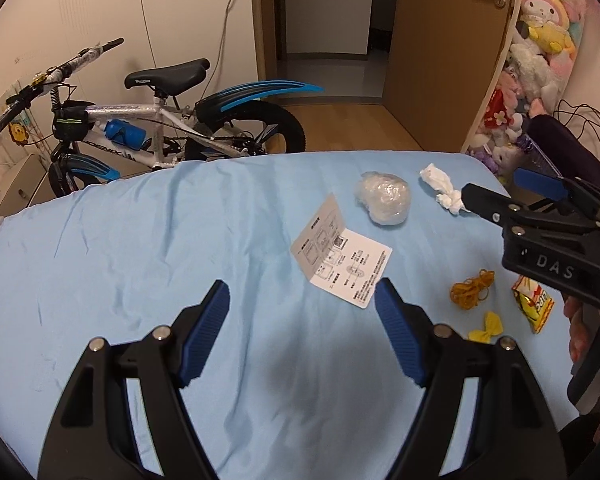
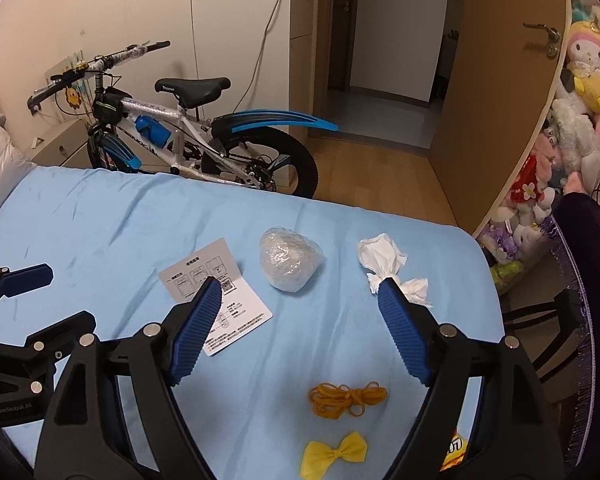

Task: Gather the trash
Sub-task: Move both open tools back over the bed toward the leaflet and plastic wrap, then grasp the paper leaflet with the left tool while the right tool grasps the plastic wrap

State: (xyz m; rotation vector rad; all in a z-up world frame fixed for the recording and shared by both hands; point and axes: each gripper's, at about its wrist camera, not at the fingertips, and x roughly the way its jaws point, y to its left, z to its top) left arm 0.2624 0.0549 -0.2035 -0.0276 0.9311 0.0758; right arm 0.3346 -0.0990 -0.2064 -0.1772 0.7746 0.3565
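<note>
Tongs apart, both mine: left gripper (image 1: 302, 308) and right gripper (image 2: 300, 304) empty above sheet (image 2: 112, 236); leaflet (image 1: 342, 258), wrap ball (image 2: 290, 262), tissue (image 2: 384, 258) lie loose.

Left gripper (image 1: 302, 300) and right gripper (image 2: 300, 294) — jaws wide, empty, angled downward.

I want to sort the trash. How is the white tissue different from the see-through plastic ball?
The tissue is plain white and you cannot see through it; the plastic ball is clear and shiny. The tissue is twisted into a long, ragged shape; the plastic ball is scrunched into a round lump. The tissue lies nearer the bed's edge, the plastic ball closer to the leaflet. Both are crumpled and lie on the blue sheet.
</note>
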